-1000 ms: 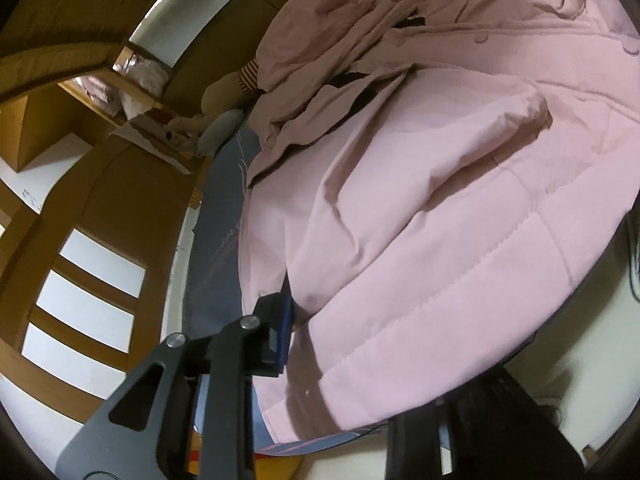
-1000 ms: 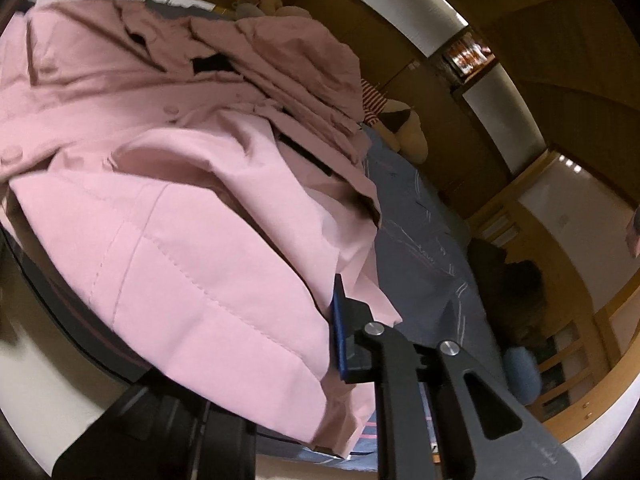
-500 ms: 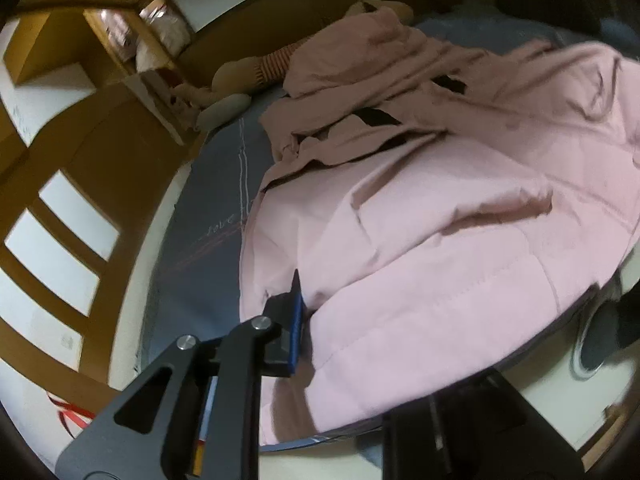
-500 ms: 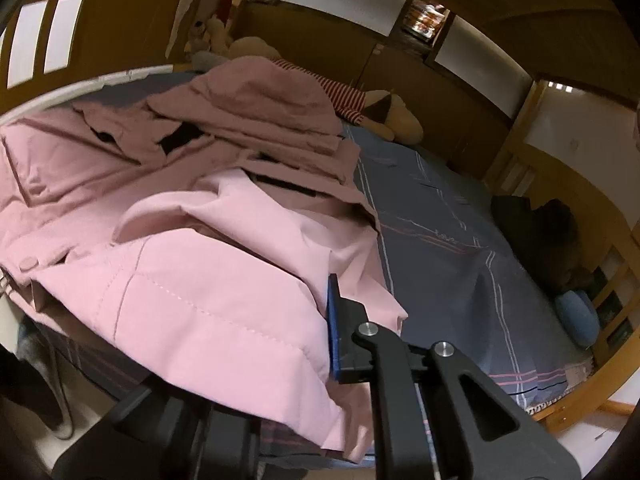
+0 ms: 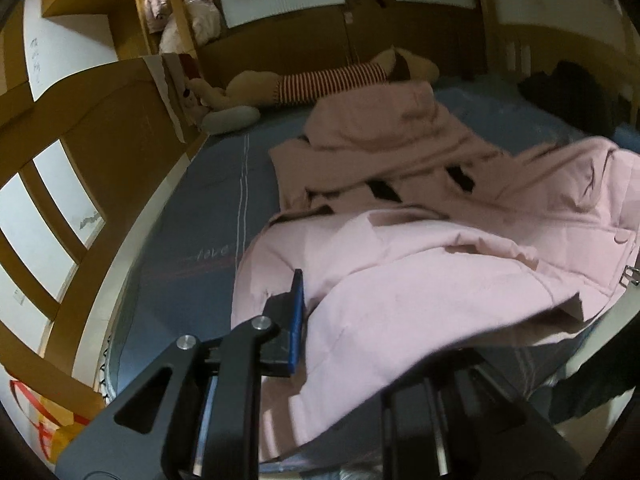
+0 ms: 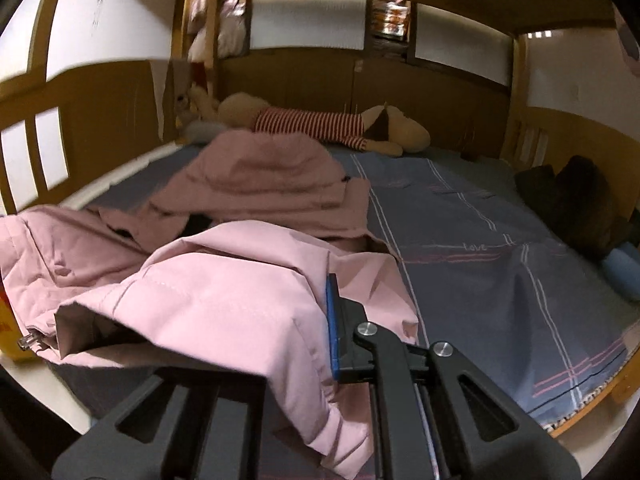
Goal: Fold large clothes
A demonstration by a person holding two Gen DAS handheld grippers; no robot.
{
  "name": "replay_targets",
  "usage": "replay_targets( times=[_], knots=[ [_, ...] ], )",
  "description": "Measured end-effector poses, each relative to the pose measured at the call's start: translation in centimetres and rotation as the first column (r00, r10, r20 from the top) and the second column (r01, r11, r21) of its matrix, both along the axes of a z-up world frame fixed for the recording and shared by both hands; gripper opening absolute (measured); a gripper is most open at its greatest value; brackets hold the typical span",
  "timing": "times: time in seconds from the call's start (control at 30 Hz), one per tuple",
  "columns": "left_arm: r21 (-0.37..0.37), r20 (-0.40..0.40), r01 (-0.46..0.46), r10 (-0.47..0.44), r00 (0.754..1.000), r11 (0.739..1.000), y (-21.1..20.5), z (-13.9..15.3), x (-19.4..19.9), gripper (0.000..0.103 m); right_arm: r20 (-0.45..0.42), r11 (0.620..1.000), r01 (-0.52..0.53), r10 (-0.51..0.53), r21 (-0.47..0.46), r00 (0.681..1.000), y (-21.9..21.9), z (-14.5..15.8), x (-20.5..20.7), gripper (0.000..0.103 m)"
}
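A large pink padded coat (image 5: 420, 280) lies spread over the grey-blue bed sheet (image 5: 208, 208), its hood end bunched toward the far side. My left gripper (image 5: 316, 316) is shut on the coat's near hem. Only the blue pad of one finger (image 5: 297, 312) shows, and cloth drapes over the other. In the right wrist view the coat (image 6: 224, 292) hangs lifted off the bed's near edge. My right gripper (image 6: 316, 320) is shut on the other end of that hem, with its blue pad (image 6: 331, 320) pressed against the fabric and the second finger hidden under it.
A plush dog in a striped shirt (image 6: 320, 124) lies along the far headboard. Dark clothes (image 6: 576, 196) and a blue cushion (image 6: 624, 272) sit at the bed's right side. Wooden rails (image 5: 60, 208) bound the left side. Bare sheet (image 6: 500, 264) stretches right of the coat.
Both grippers rose with the coat's hem held in them and rolled toward upright. The hem now hangs off the bed edge, and more of the bed and room shows.
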State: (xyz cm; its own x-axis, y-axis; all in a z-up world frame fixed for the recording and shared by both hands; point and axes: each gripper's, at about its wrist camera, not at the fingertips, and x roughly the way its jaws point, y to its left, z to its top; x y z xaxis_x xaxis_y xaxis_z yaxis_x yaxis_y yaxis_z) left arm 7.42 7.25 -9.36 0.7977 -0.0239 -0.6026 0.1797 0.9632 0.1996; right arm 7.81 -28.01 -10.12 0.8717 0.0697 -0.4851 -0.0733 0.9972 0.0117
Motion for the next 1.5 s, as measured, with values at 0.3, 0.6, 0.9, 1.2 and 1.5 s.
replay_targets(
  times=[0.3, 0.6, 0.9, 1.2, 1.5],
  knots=[
    [-0.129, 0.047, -0.026, 0.033, 0.998, 0.991, 1.2, 3.2, 3.6, 0.015, 0.034, 0.99, 0.004, -0.008, 0.139, 0.999, -1.3, 3.0, 3.0, 0.009],
    [-0.144, 0.043, -0.022, 0.028, 0.999, 0.989, -1.0, 5.5, 4.1, 0.015, -0.016, 0.983, 0.016, -0.013, 0.181, 1.0, -0.9, 4.4, 3.5, 0.01],
    [-0.182, 0.046, -0.043, 0.052, 0.998, 0.982, 0.7, 4.2, 4.6, 0.015, 0.0, 0.968, 0.037, -0.038, 0.249, 0.999, -2.1, 3.7, 4.4, 0.01],
    [-0.202, 0.043, -0.041, 0.05, 0.998, 0.979, 1.5, 3.9, 4.8, 0.015, 0.024, 0.963, 0.029, -0.037, 0.267, 0.999, -2.2, 3.9, 5.1, 0.01],
    [-0.235, 0.03, -0.036, 0.044, 0.999, 0.971, 2.2, 4.7, 6.3, 0.015, -0.001, 0.924, 0.006, -0.006, 0.383, 1.0, -3.3, 4.5, 6.8, 0.01]
  ],
)
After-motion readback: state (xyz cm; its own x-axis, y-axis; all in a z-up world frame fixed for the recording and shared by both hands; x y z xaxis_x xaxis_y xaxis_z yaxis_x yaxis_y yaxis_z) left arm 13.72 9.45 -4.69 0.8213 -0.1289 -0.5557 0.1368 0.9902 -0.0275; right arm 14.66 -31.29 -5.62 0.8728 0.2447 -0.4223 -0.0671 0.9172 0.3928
